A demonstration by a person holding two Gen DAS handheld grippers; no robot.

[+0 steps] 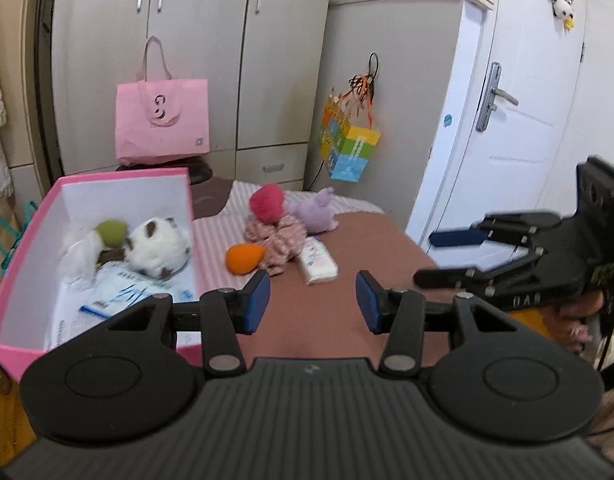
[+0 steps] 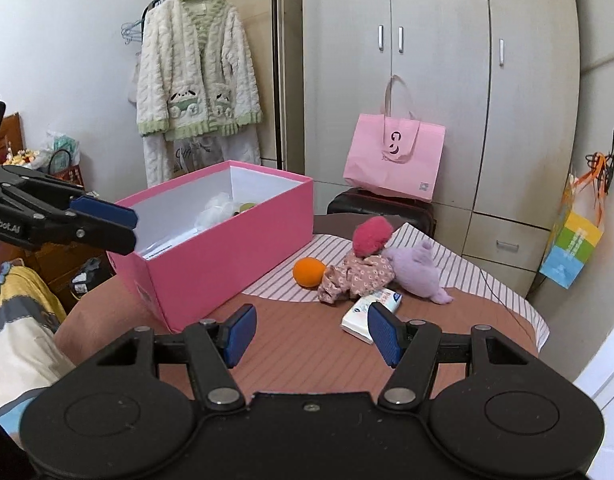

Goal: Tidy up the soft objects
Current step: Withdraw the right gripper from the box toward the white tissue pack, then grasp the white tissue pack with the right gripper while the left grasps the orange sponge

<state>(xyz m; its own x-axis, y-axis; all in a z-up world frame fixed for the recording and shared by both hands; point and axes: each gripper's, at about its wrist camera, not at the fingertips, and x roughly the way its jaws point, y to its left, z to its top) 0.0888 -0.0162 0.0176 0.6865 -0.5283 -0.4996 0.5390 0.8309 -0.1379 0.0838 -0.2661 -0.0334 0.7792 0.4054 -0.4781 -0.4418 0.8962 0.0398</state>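
The soft things I am sorting lie in a loose heap on the brown bedspread (image 2: 307,344), just right of the open pink cardboard box (image 2: 227,256). Nearest that box is the round orange foam ball (image 2: 309,273). Touching it on the far side from the box is the crumpled pink floral cloth (image 2: 357,276), with the fuzzy red pompom (image 2: 371,235) sitting on top of it. The lilac plush animal (image 2: 417,270) leans against the cloth, farther from the box again. The white soft tissue pack (image 2: 365,314) lies in front of the cloth, on the side toward me.

Inside the box, seen from my left wrist, a white-and-brown plush toy (image 1: 159,248), an olive-green fuzzy ball (image 1: 113,232) and a white cloth (image 1: 83,256) rest on printed paper sheets (image 1: 119,292).

My left gripper (image 1: 313,300) hovers beside the box's near right corner, its 2 blue pads apart with nothing between them. My right gripper (image 2: 311,334) hangs farther right of the box, short of the tissue pack, jaws likewise spread and empty.

Behind the box, a pink tote bag (image 2: 395,160) stands against the grey wardrobe (image 2: 439,80).
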